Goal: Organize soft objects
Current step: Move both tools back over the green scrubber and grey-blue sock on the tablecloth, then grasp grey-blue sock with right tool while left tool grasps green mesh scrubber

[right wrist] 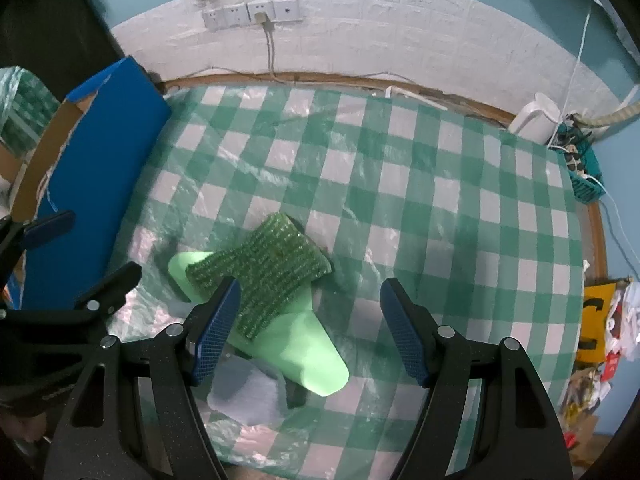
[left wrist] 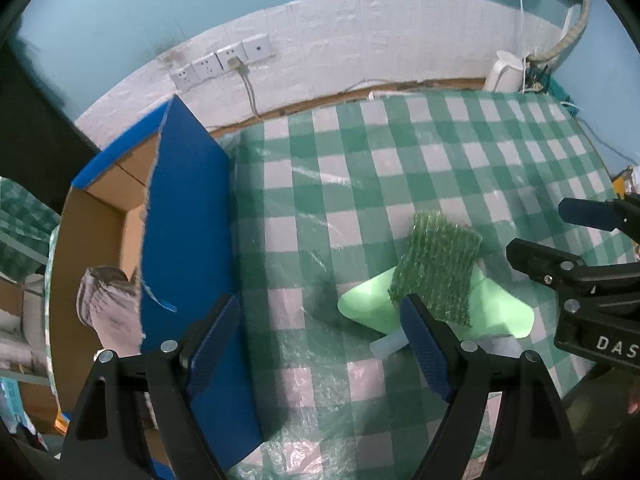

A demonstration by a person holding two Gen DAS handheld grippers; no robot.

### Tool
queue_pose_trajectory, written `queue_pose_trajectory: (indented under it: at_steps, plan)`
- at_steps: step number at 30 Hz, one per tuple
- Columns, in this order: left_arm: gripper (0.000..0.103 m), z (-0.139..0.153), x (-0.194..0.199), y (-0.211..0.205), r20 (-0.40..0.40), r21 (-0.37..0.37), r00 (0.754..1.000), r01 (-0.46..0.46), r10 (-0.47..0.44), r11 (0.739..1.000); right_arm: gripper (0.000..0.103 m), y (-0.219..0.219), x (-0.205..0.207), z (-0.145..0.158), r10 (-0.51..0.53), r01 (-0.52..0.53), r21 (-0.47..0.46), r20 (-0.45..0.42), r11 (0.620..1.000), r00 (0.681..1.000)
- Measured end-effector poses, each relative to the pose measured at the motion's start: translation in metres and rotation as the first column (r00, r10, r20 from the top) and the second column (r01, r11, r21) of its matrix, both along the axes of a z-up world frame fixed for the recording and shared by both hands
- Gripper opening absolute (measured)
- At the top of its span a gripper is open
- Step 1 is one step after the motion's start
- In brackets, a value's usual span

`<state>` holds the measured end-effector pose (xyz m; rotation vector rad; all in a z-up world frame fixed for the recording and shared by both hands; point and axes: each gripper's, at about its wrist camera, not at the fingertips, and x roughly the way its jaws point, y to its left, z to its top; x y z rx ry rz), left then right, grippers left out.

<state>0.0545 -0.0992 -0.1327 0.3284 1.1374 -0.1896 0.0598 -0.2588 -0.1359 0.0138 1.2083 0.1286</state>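
Table (right wrist: 440, 184) under green checked cover; blue cardboard box (left wrist: 188, 216) at its left edge; green foam sheet (right wrist: 308, 356) right of box, grass mat (right wrist: 268, 268) lying across it; left claw (left wrist: 320, 344) and right claw (right wrist: 308, 328) above, both released, empty.

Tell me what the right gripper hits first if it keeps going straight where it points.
Probably the checkered tablecloth, just right of the green turf pad. The right gripper has open jaws with nothing between them; depth is uncertain.
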Motion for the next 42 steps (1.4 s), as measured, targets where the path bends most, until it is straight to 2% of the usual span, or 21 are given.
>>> queue_pose_trajectory:
  at_steps: [10, 19, 28, 32, 33, 34, 35, 39, 42]
  plan:
    - [0.083, -0.021, 0.006, 0.008, -0.051, 0.027, 0.998, -0.021, 0.022, 0.999, 0.073, 0.019, -0.026, -0.017, 0.063, -0.063, 0.003, -0.048, 0.998, 0.997]
    - [0.084, -0.032, 0.0, 0.003, -0.072, 0.049, 0.997, 0.018, -0.015, 0.999, 0.074, 0.029, -0.046, -0.039, 0.079, -0.079, 0.006, -0.118, 0.997, 0.99]
    - [0.084, -0.033, -0.008, 0.005, -0.092, 0.063, 0.995, 0.033, -0.027, 0.997, 0.074, 0.039, -0.047, -0.066, 0.093, -0.093, 0.008, -0.182, 0.996, 0.979]
    - [0.083, -0.036, -0.007, 0.003, -0.096, 0.08, 0.995, 0.048, -0.04, 0.996, 0.073, 0.044, -0.049, -0.071, 0.115, -0.114, 0.017, -0.185, 0.993, 0.976]
    - [0.084, -0.036, -0.008, 0.003, -0.096, 0.079, 0.994, 0.051, -0.044, 0.996, 0.07, 0.045, -0.049, -0.072, 0.122, -0.12, 0.019, -0.184, 0.993, 0.975]
    - [0.083, -0.035, -0.008, 0.003, -0.096, 0.077, 0.994, 0.053, -0.045, 0.996, 0.06, 0.046, -0.05, -0.072, 0.131, -0.129, 0.025, -0.185, 0.991, 0.974]
    - [0.083, -0.035, -0.008, 0.003, -0.094, 0.075, 0.994, 0.054, -0.046, 0.996, 0.055, 0.049, -0.051, -0.073, 0.15, -0.144, 0.044, -0.193, 0.989, 0.97]
    - [0.083, -0.033, -0.009, 0.002, -0.09, 0.069, 0.995, 0.056, -0.049, 0.996, 0.036, 0.054, -0.053, -0.071, 0.19, -0.18, 0.068, -0.187, 0.981, 0.964]
    - [0.083, -0.034, -0.008, 0.002, -0.089, 0.068, 0.995, 0.057, -0.051, 0.996, 0.031, 0.05, -0.052, -0.067, 0.187, -0.175, 0.083, -0.18, 0.981, 0.966]
